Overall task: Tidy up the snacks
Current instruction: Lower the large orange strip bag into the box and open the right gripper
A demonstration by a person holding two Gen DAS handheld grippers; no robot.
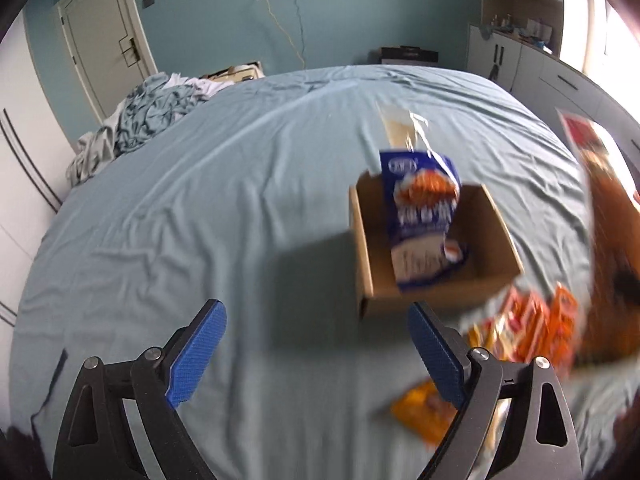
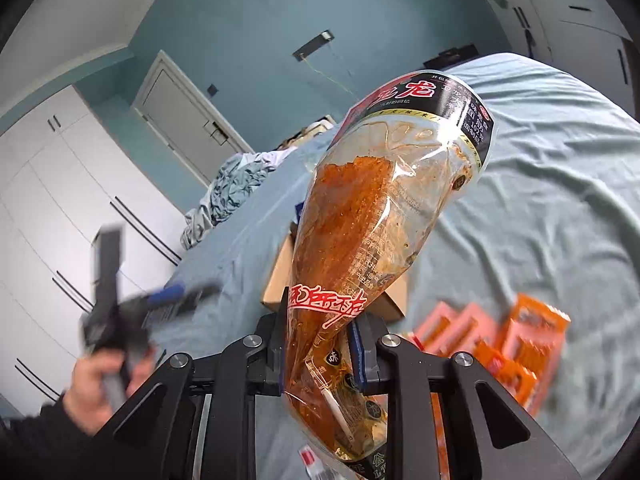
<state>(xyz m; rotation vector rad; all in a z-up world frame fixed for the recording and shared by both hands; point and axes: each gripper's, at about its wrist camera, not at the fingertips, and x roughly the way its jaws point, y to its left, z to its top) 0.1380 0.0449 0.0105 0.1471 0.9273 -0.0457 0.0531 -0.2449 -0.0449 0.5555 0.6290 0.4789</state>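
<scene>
A brown cardboard box (image 1: 492, 280) sits on the blue bed, with a blue snack bag (image 1: 424, 224) standing in it. My left gripper (image 1: 316, 356) is open and empty, above the sheet just left of the box. My right gripper (image 2: 320, 344) is shut on a clear bag of orange spicy strips (image 2: 368, 232) and holds it upright in the air, above the box (image 2: 276, 276). That bag shows blurred at the right edge of the left wrist view (image 1: 604, 208). Several orange and pink snack packets (image 2: 496, 340) lie on the bed to the right.
A heap of crumpled bedding (image 1: 148, 116) lies at the bed's far left corner. White wardrobes (image 2: 60, 200) stand to the left, a door (image 1: 104, 48) behind, cabinets (image 1: 532, 64) at far right. An orange packet (image 1: 424, 412) lies near my left gripper's right finger.
</scene>
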